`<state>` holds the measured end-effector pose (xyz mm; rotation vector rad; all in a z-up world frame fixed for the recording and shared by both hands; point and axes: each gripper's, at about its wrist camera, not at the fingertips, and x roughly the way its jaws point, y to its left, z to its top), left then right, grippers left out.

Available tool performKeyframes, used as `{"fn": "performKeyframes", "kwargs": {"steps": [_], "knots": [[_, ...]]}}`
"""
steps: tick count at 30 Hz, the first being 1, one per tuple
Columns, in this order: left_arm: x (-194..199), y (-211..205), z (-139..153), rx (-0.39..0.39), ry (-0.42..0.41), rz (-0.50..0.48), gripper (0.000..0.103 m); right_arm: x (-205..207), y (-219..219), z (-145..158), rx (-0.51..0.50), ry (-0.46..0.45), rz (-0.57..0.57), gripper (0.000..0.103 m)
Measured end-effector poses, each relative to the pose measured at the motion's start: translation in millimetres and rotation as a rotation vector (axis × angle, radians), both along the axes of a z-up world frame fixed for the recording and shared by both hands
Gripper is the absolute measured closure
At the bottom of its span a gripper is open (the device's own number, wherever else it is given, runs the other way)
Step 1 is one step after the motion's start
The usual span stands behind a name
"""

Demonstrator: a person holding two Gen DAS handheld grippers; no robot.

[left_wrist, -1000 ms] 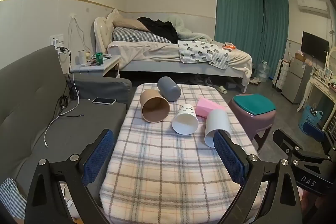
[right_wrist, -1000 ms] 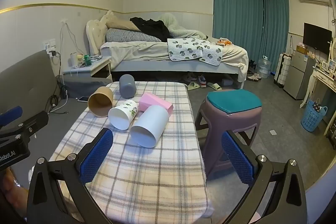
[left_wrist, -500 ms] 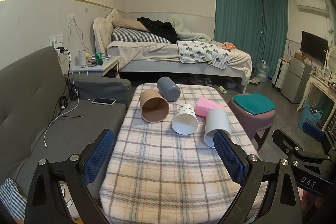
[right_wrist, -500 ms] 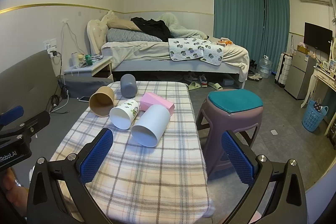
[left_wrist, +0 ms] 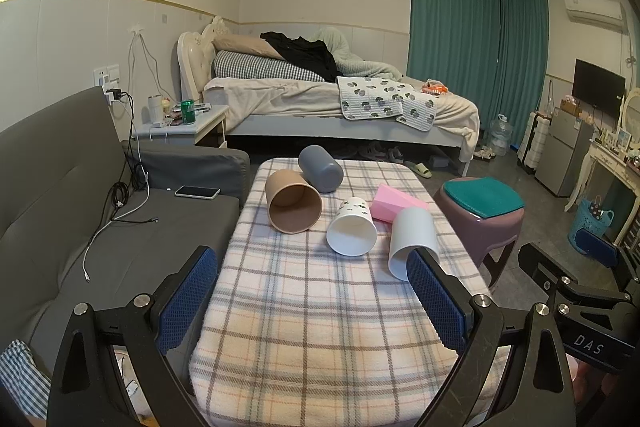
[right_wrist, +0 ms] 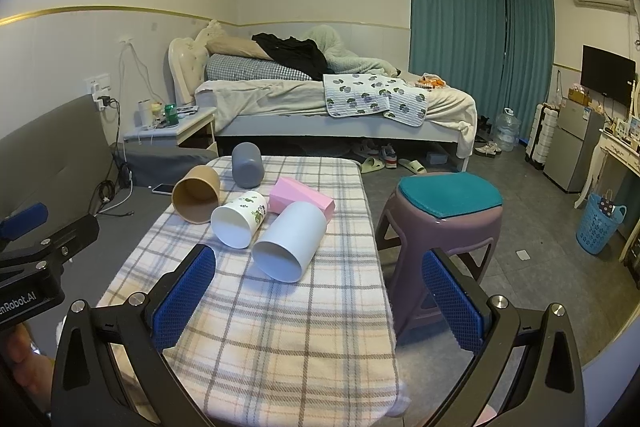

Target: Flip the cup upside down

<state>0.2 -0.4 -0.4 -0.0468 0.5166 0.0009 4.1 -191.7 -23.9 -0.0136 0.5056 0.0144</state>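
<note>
Since the plain white cup lies on its side on the plaid table, mouth toward us, just ahead-left of the wide-open right gripper, that one looks nearer than the equally wide left gripper

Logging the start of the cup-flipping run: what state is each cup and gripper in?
brown cup: on its side
grey cup: on its side
printed white cup: on its side
plain white cup: on its side
pink cup: on its side
left gripper: open, empty
right gripper: open, empty
</note>
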Motion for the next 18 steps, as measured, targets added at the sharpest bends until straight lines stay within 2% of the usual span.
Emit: {"fn": "performKeyframes", "kwargs": {"steps": [18], "knots": [[-5.3,-5.8,-3.8,-0.001,0.001,0.0,0.004,1.8,6.2,-1.3,0.003,0.008,0.005,0.0]]}}
